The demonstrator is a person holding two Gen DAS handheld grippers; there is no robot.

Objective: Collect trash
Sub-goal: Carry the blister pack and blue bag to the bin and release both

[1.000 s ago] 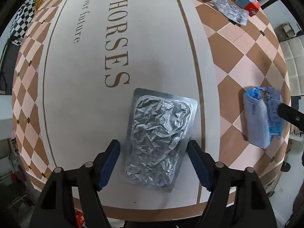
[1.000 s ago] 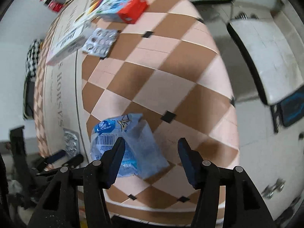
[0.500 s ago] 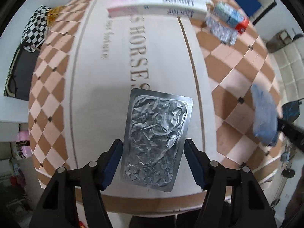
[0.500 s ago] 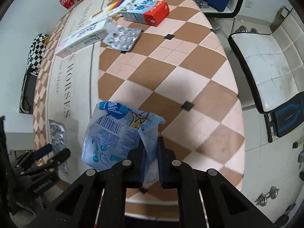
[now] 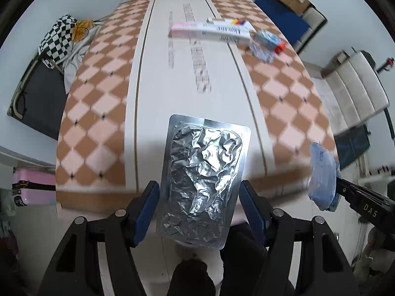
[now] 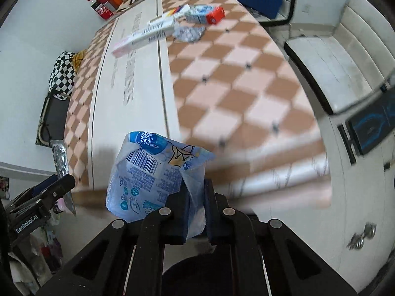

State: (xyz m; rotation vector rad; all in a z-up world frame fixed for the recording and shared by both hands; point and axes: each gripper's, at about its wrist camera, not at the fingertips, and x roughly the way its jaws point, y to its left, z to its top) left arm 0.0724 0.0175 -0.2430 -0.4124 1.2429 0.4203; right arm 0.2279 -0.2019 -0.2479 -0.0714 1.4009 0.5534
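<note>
Black left tongs [image 5: 198,212] and right tongs [image 6: 196,212]: blue pads, silver screws, white lettering.

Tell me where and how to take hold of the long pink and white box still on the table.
Grip the long box across its narrow width, near mid-length, coming straight down from above. It lies flat and crosswise on the table, so its two long sides are exposed. Avoid the right end, where the blister sheet and small carton crowd it.

Left hand-held gripper [image 5: 200,212]: pointed steeply downward, its blue-padded fingers [image 5: 148,212] pressed against the two long edges of a foil blister sheet [image 5: 203,180], gripping it across its width. Right hand-held gripper [image 6: 196,212]: likewise angled steeply down, jaws drawn nearly together, pinching a fold of a blue tissue wrapper [image 6: 150,172] between the pads.
</note>
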